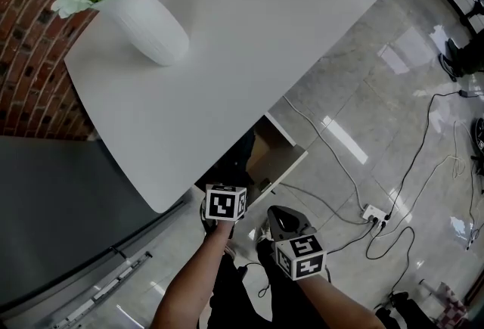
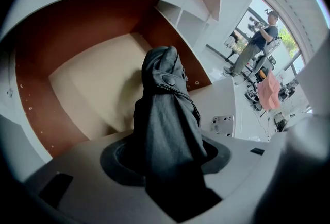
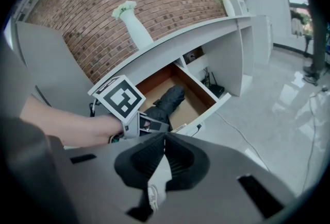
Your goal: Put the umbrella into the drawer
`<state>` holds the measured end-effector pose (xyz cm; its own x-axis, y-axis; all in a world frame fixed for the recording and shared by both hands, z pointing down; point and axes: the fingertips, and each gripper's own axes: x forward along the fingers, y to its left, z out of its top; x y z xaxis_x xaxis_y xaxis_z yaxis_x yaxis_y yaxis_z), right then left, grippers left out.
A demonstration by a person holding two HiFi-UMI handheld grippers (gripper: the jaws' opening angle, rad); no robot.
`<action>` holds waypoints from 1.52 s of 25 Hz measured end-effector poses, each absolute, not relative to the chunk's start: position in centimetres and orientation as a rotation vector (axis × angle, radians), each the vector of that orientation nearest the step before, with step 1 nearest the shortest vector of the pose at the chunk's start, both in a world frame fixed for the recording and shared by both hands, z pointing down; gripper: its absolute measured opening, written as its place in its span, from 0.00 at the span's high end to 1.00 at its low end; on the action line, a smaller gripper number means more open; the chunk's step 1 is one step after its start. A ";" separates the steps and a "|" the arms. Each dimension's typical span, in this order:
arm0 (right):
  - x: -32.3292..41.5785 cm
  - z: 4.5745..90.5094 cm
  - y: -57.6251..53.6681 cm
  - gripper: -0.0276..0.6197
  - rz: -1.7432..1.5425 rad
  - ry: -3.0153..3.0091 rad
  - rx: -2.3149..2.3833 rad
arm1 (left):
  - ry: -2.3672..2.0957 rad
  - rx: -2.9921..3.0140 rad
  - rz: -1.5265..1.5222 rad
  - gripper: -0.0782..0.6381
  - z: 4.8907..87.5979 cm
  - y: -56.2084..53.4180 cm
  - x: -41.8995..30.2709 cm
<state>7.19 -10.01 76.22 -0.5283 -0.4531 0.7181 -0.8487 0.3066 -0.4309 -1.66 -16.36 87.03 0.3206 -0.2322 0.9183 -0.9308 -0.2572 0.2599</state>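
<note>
A folded dark umbrella (image 2: 167, 115) sticks out of my left gripper (image 2: 165, 158), which is shut on it. Its far end reaches over the beige bottom of the open drawer (image 2: 87, 84), between brown walls. In the head view the left gripper (image 1: 225, 203) is at the drawer's (image 1: 291, 165) front, under the white table edge, and the umbrella (image 1: 238, 157) shows as a dark shape inside. My right gripper (image 1: 281, 218) hangs back to the right, shut and holding nothing. From the right gripper (image 3: 164, 140) view the umbrella (image 3: 167, 100) lies lengthwise in the drawer (image 3: 198, 86).
A white vase of pale flowers (image 1: 144, 17) stands on the white table top (image 1: 249, 55) against a brick wall. A grey cabinet (image 1: 53, 199) is at the left. Cables and a power strip (image 1: 373, 212) lie on the glossy floor at the right. A person (image 2: 258, 37) stands far off.
</note>
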 end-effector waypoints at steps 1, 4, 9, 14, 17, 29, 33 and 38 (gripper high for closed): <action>7.3 76.3 -10.0 0.93 1.126 -2.109 1.157 | -1.052 1.701 1.006 0.55 87.1 -16.4 -1.6; 7.8 76.4 -10.2 0.93 1.132 -2.104 1.170 | -1.029 1.698 1.046 0.55 87.5 -16.6 -1.1; 8.4 76.4 -10.5 0.93 1.140 -2.101 1.189 | -1.020 1.696 1.099 0.55 88.4 -17.2 -0.7; 9.0 76.5 -10.7 0.93 1.150 -2.098 1.204 | -1.020 1.674 1.106 0.55 89.2 -17.9 -0.8; 9.3 76.8 -10.8 0.93 1.160 -2.089 1.209 | -1.021 1.678 1.114 0.55 89.4 -18.1 -0.7; 9.4 77.7 -11.8 0.93 1.180 -2.089 1.218 | -1.024 1.716 1.155 0.55 90.5 -18.7 -0.5; 9.4 77.5 -12.0 0.93 1.177 -2.089 1.222 | -1.032 1.722 1.159 0.54 90.5 -18.6 -0.4; 9.5 77.2 -12.1 0.93 1.165 -2.087 1.231 | -1.050 1.734 1.169 0.54 90.2 -18.6 -0.5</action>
